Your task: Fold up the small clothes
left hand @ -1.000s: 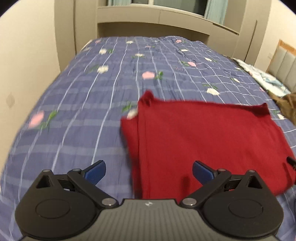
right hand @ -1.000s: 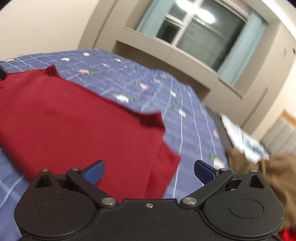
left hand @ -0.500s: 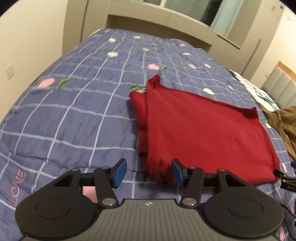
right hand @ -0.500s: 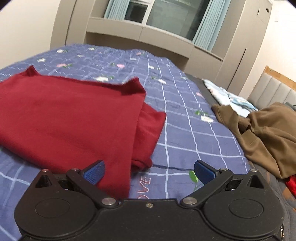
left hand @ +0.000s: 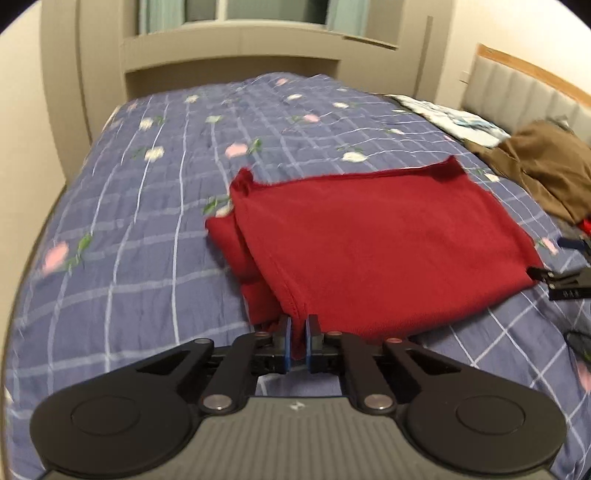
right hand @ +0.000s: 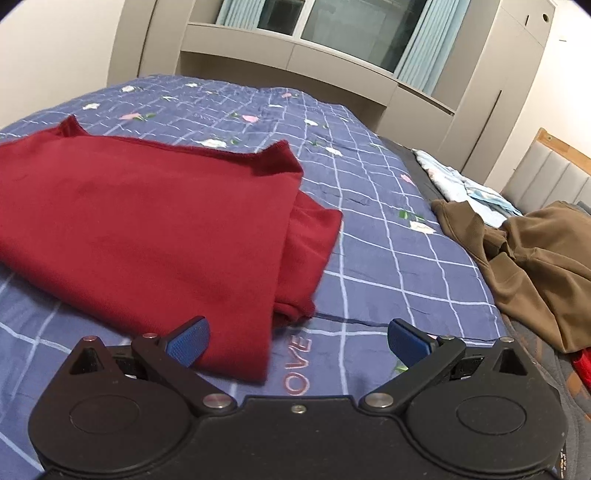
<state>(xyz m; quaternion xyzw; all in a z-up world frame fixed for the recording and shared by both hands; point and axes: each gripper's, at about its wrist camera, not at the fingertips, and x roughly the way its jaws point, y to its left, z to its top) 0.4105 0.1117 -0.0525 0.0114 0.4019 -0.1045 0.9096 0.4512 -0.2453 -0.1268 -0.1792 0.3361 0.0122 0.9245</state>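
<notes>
- L gripper point(left hand: 297, 341): blue pads pressed nearly together, pinching a red cloth point(left hand: 369, 243) edge between them; linkage arms drawn in toward centre; pointing fwd and down.
- R gripper point(right hand: 297, 338): jaws spread wide, blue pads point(right hand: 188, 341) well apart, nothing clamped; left pad over cloth's near edge; angled downward.

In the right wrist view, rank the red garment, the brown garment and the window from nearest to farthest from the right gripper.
1. Red garment, left, just ahead of the right gripper.
2. Brown garment, right.
3. Window, beyond the bed.
</notes>
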